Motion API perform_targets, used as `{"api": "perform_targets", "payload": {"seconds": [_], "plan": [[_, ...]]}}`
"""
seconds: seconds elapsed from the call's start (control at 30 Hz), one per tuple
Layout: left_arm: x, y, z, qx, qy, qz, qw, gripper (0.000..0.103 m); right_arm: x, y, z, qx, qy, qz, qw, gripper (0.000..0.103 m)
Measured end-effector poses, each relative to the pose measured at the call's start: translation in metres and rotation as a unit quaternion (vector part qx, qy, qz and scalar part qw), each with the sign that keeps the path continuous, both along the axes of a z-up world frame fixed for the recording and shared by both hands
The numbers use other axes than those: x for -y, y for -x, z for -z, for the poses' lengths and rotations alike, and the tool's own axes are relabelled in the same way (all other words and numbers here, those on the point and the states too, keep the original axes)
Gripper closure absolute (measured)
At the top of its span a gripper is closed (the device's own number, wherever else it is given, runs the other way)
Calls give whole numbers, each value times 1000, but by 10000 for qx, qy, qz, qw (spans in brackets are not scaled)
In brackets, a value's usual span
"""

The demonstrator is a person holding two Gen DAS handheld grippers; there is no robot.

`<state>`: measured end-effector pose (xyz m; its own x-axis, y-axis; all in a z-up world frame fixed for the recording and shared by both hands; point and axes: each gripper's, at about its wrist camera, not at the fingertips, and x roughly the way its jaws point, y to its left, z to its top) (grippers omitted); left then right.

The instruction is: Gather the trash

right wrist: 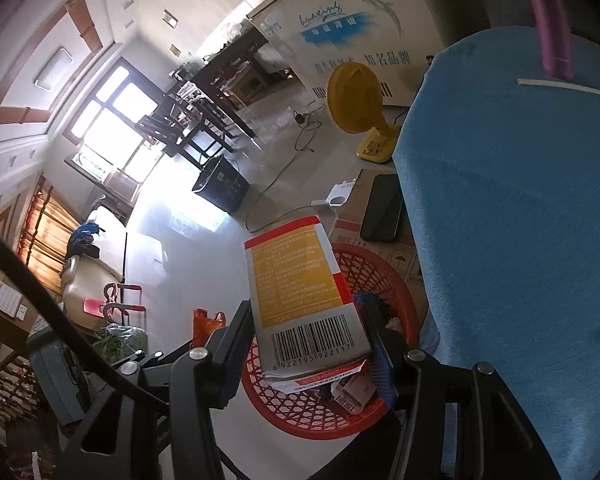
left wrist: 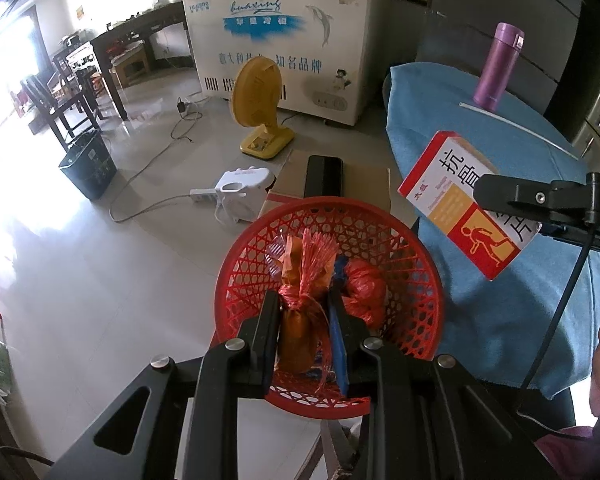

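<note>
Left hand-held gripper point(left wrist: 304, 312) is clamped on the near rim of the red basket point(left wrist: 416, 280), jaws pinched tight, wrappers piled inside. Right hand-held gripper point(right wrist: 306, 332) grips the medicine box point(right wrist: 300, 280), jaws part-spread around it, above the basket beside the blue-clothed desk point(left wrist: 440, 112), where a purple flask point(left wrist: 498, 66) stands.

Red mesh basket point(left wrist: 416, 280) sits just off the blue table's edge, with an orange wrapper bundle tied in red netting point(left wrist: 300, 300) and a red crumpled wad point(left wrist: 366, 292) inside. Red-and-yellow medicine box point(right wrist: 300, 292) is held tilted at its 2 o'clock.
</note>
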<state>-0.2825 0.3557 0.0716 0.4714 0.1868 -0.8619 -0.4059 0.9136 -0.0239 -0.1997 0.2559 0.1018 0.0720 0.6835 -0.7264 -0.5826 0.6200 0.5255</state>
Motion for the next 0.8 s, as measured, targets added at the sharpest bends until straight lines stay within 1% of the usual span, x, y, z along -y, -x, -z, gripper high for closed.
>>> {"api": "perform_targets", "payload": {"seconds": [0.07, 0.27, 0.3, 0.33, 0.37, 0.4, 0.43, 0.47, 0.63, 0.8], "plan": [[-2, 0, 3, 22, 165, 77, 9998, 78, -2, 1, 2, -39, 33, -5, 10000, 47], [-4, -4, 10, 80, 429, 228, 9988, 77, -5, -2, 11, -215, 76, 59, 9997, 46], [-3, -4, 11, 77, 448, 242, 9987, 76, -5, -2, 12, -264, 67, 61, 9996, 46], [-4, -5, 12, 75, 474, 261, 9985, 74, -6, -3, 14, -355, 65, 66, 9993, 45], [-4, -5, 12, 84, 480, 266, 9985, 68, -6, -4, 16, -440, 58, 60, 9990, 44], [-4, -5, 12, 99, 461, 255, 9986, 59, -7, -5, 18, -544, 48, 31, 9985, 44], [-5, -5, 12, 112, 436, 233, 9987, 53, -8, -5, 20, -593, 42, 25, 9982, 44], [-6, -4, 12, 131, 418, 207, 9988, 44, -8, -5, 20, -634, 22, 26, 9980, 43], [-15, -1, 12, 104, 406, 113, 9991, 39, -7, -7, 22, -815, -191, 9, 9965, 41], [-23, 3, 8, 94, 353, -21, 9993, 36, -1, -10, 20, -739, -222, 137, 9969, 41]]}}
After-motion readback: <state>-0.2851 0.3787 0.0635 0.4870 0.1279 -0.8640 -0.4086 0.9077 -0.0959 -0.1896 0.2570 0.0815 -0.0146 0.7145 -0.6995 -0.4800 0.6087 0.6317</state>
